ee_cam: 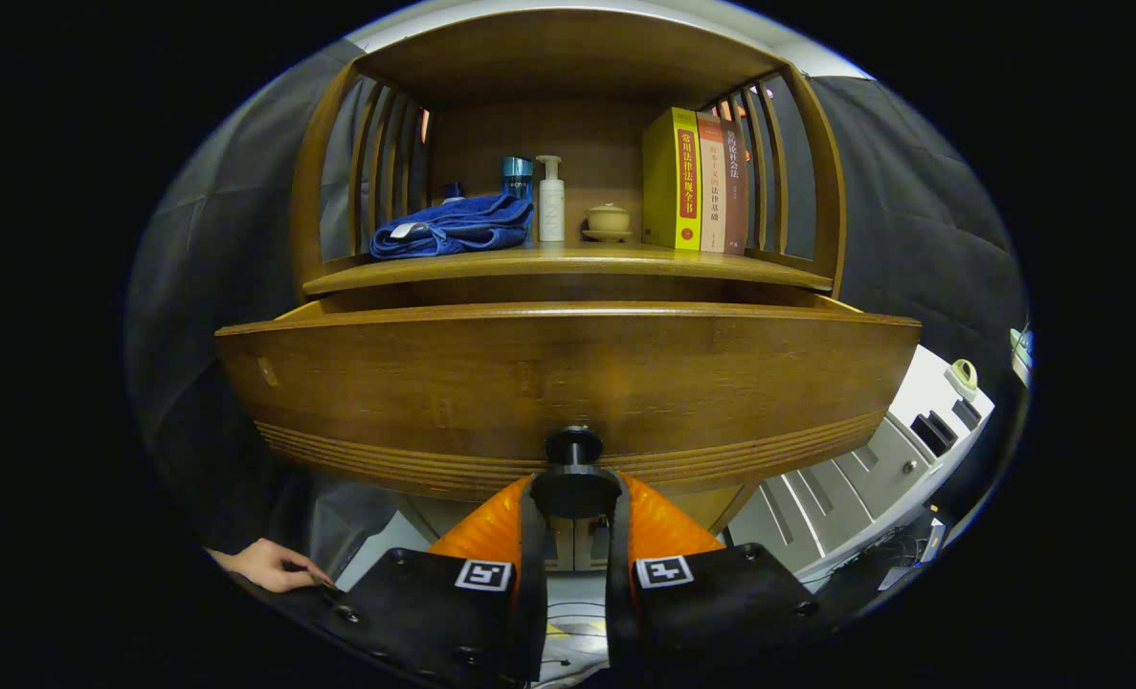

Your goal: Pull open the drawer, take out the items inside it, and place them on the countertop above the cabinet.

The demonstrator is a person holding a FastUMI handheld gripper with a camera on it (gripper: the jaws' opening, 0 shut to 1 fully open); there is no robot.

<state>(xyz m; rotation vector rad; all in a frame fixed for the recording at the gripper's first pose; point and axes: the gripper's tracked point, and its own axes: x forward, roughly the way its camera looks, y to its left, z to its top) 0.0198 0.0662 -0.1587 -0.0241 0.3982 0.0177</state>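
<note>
The tool (574,498) was clamped tight on the drawer knob (573,447), both fingers pressing it; the drawer (568,383) stood pulled out just below the shelf (568,263) holding a blue towel (453,228).

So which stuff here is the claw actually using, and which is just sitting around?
For the job:
- drawer, pulled partly out
- drawer knob, with the claw shut on it
- countertop above, where the items go

Just lying about:
- blue towel
- pump bottle
- small lidded cup
- books
- a person's hand
</note>
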